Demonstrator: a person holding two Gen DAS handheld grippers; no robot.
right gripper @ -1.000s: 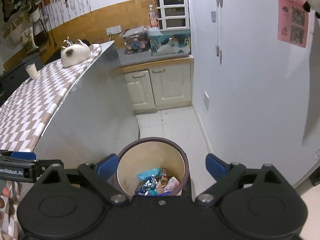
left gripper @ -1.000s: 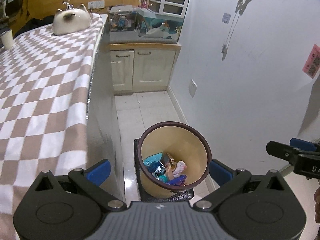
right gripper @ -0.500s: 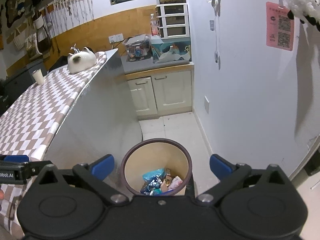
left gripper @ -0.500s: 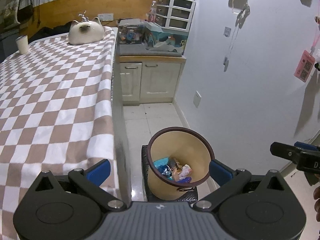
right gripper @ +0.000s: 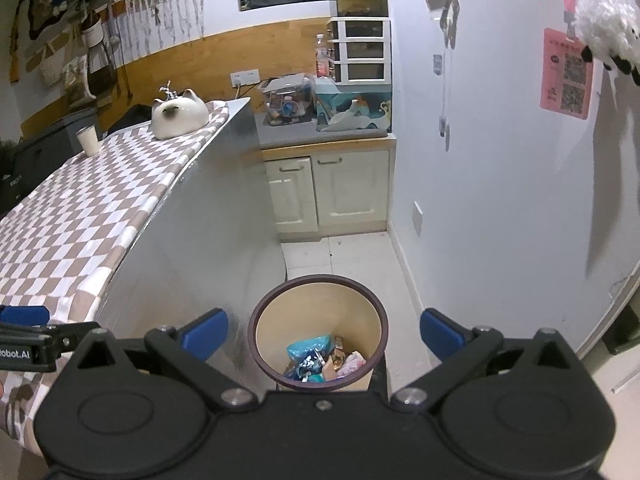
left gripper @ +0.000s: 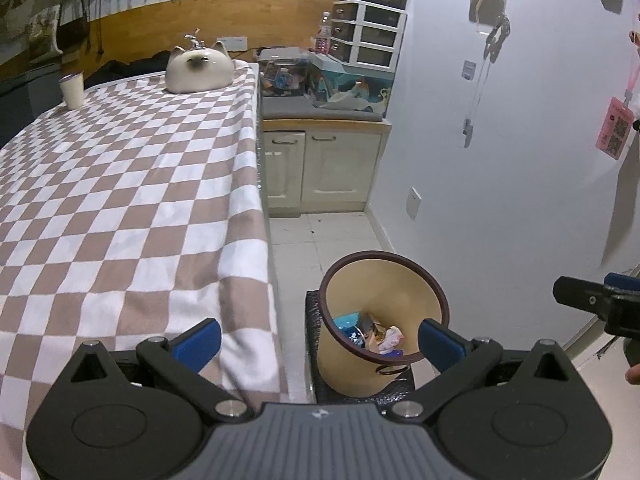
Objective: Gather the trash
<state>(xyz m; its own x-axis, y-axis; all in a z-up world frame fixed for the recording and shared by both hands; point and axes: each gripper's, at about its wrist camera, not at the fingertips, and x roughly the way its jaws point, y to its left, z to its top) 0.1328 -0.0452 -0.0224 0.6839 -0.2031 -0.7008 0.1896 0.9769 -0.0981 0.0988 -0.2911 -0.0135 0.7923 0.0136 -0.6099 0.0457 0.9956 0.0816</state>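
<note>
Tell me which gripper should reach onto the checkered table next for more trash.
Left, probably. The left gripper is open and empty, already over the corner of the checkered table. The right gripper, also open, hangs over the trash bin, off to the table's side.

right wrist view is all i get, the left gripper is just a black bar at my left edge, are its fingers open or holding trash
Observer: In the left wrist view the left gripper has its fingers spread wide, with nothing between them.
Operator: ok, and the trash bin, anything on its outside i cant see from here
Observer: Yes, a dark ring handle hangs on its near outer wall, just under the rim.
</note>
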